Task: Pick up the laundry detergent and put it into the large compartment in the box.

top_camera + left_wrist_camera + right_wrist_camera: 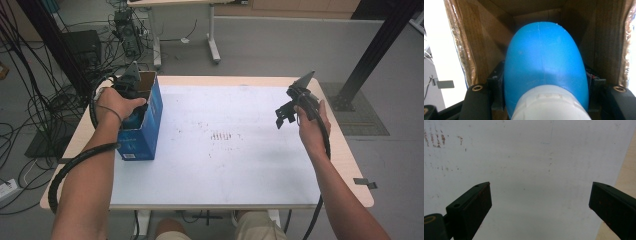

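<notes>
Your left gripper point(131, 90) is sunk into the open top of the blue cardboard box point(145, 125) standing at the left edge of the white-topped counter point(240, 165). In the left gripper view its jaws are clenched on either side of a smooth blue plastic bottle with a white ribbed cap point(546, 67), which sits inside the box between the brown inner walls.

The bottle looks rigid and glossy, so expect it to be slippery; its rounded body tapers, and a grip high on the curve could slide off. You seem best placed where you are, at the widest part just past the cap. Whether it is full or empty can't be told, so judge the weight as you lift. The box is light card and may come up with the bottle if it rubs the walls.

Your right gripper point(287, 112) hangs above the counter's right side, jaws spread wide and holding nothing, free to steady the box.
</notes>
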Demonstrator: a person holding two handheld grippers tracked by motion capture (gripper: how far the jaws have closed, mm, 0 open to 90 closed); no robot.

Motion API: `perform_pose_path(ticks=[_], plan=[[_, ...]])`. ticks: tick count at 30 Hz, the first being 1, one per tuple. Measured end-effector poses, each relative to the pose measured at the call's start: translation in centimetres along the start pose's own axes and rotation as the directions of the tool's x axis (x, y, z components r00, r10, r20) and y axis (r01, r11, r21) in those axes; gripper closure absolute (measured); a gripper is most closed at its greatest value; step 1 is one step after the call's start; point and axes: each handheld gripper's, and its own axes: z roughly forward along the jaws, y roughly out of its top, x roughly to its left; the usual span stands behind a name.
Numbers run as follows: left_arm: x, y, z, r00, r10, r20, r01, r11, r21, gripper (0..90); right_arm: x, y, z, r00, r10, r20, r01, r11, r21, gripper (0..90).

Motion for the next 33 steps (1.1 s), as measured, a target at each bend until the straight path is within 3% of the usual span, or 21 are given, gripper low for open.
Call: perform_pose_path(ticks=[33], plan=[[-0.24,0.11,0.01,1.0000,0.002,-0.006,-0.002,1.0000,0.002,36.8,0.14,-0.02,-0.21,1.0000,-0.006,-0.001,0.006,1.0000,-0.004,4.4]])
